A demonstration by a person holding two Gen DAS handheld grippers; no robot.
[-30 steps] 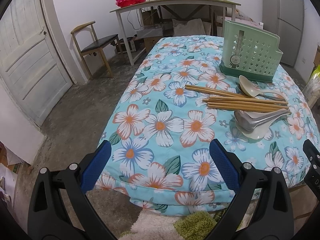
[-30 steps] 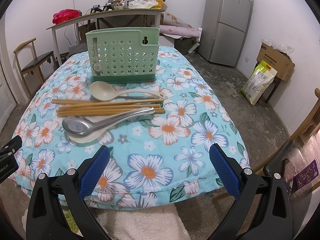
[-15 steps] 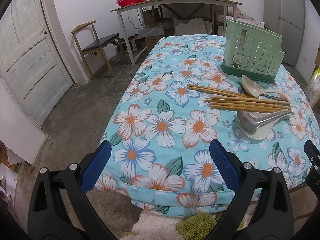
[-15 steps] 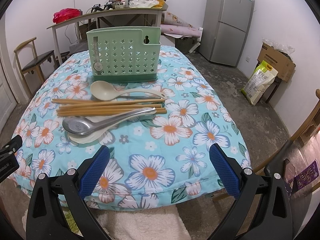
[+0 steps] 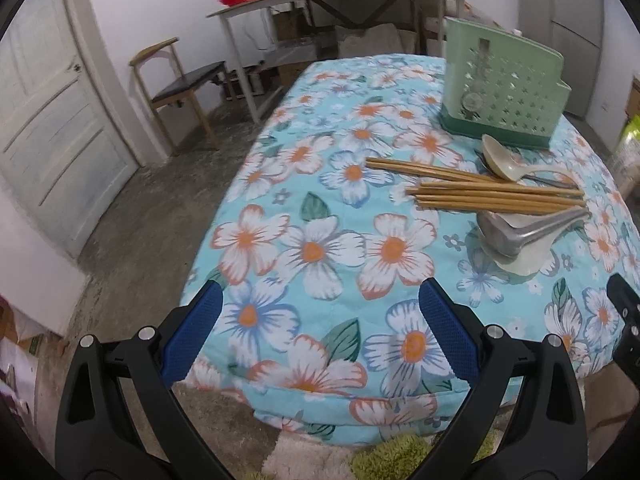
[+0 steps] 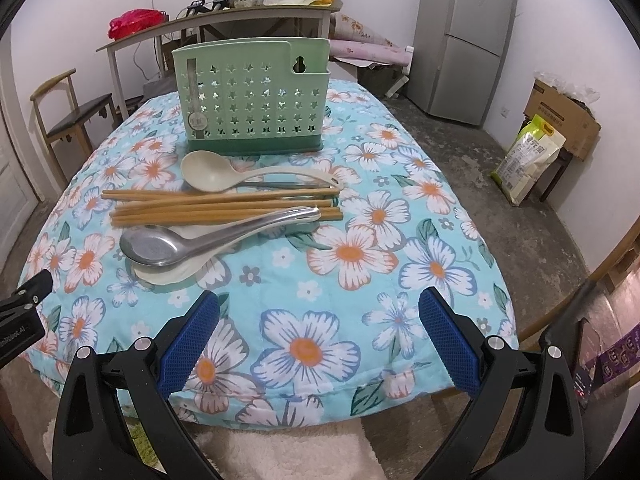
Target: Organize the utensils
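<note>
While both our left gripper [image 5: 320, 328] and right gripper [image 6: 318, 330] hang released and empty, the chopsticks [image 6: 224, 206] lie crosswise ahead before the green holder [image 6: 252, 96], nearer our right one.

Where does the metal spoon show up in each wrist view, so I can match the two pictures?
Left wrist view: the metal spoon lies right of centre, bowl to the left, on a cream spoon, nearer than the chopsticks.
Right wrist view: it lies left of centre, below the chopsticks.
Shared landmark: the green utensil holder, standing behind the pile in both.
</note>
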